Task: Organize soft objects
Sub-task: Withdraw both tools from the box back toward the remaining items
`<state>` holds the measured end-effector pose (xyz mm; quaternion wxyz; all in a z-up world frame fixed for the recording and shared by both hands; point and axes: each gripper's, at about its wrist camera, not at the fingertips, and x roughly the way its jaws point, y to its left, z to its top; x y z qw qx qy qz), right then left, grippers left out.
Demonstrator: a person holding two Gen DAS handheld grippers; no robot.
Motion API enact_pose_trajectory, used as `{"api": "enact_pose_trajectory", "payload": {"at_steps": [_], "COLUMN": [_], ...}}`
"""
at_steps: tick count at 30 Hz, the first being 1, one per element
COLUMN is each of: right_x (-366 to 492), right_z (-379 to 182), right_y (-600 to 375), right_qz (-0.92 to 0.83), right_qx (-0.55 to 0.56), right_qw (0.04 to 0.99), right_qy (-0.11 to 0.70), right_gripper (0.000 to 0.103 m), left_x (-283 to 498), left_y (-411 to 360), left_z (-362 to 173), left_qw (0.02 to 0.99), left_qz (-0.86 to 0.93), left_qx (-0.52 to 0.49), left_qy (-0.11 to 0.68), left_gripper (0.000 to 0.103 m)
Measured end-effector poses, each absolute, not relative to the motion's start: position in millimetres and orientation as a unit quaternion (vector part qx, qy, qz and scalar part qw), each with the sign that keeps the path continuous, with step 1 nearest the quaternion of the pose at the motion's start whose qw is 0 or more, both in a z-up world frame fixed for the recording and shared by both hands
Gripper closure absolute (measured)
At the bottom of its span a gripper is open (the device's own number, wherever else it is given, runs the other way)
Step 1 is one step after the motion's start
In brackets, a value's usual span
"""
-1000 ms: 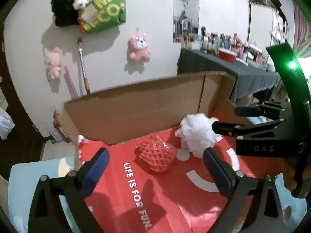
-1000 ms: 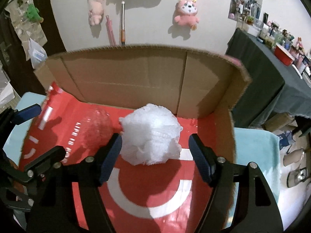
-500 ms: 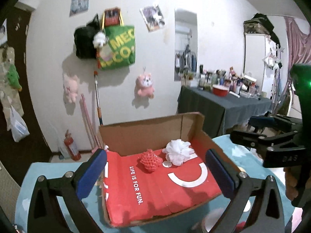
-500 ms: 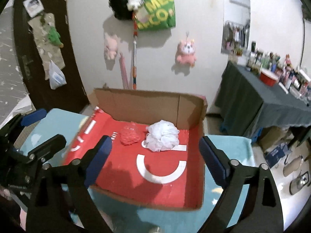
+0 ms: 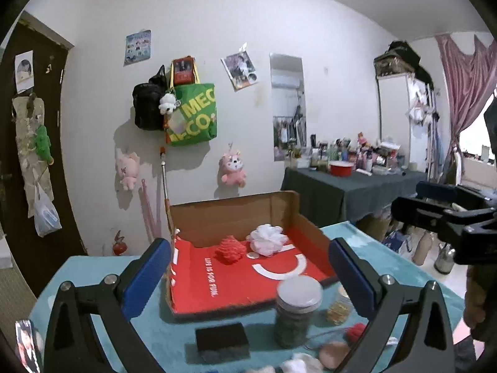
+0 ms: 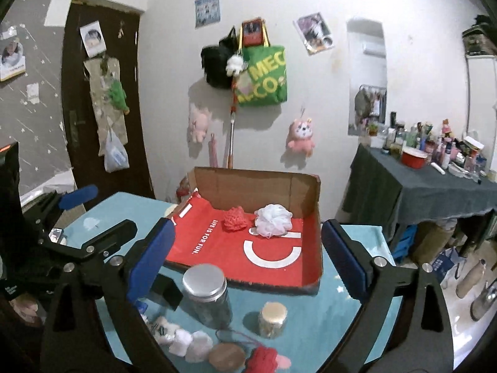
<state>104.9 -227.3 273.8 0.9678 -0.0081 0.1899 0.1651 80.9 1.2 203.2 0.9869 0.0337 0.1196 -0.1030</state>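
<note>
A cardboard box with a red lining (image 5: 289,211) (image 6: 313,248) stands at the far side of a teal table. Inside it lie a red mesh puff (image 5: 229,250) (image 6: 235,218) and a white mesh puff (image 5: 266,239) (image 6: 272,219), side by side near the back wall. My left gripper (image 5: 248,276) is open and empty, held back above the table's near part. My right gripper (image 6: 248,262) is open and empty too. Near the front edge lie small soft things: white plush pieces (image 6: 183,337), a tan round pad (image 6: 226,356) and a red knitted piece (image 6: 264,359) (image 5: 354,331).
A glass jar with a silver lid (image 6: 206,292) (image 5: 296,306), a small gold-lidded jar (image 6: 272,318) and a black block (image 5: 222,340) stand between me and the box. A dark-clothed side table (image 6: 428,192) with bottles is at the right. Toys and bags hang on the wall.
Both grippers have drawn back and up from the box. The white puff, between my right fingers a second ago, now lies in the box. The table's front objects have come into view.
</note>
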Motion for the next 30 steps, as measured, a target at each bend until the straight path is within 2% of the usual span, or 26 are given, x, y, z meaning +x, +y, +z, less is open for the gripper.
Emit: {"api": "enact_pose_trajectory", "payload": {"at_steps": [12, 23, 30], "right_x": [28.1, -11.3, -8.0], "right_z": [221.7, 163.6, 123.7], "right_y": [-245.4, -223.6, -223.2], "right_qz": [0.126, 0.079, 0.083], "right_qx": [0.005, -0.051, -0.03], "right_qw": [0.978, 0.984, 0.977], "right_qy": [0.166, 0.152, 0.196], "right_gripper": [0.006, 0.006, 0.006], "left_x": [20.8, 6.9, 12.4], "left_y": [-1.4, -4.2, -0.5], "left_z": [162.9, 113.0, 78.7], "left_qw": [0.989, 0.982, 0.976], "left_qz": [-0.11, -0.12, -0.109], "left_qx": [0.014, 0.001, -0.013], "left_qy": [0.1, 0.149, 0.188], "left_gripper": [0.0, 0.0, 0.0]}}
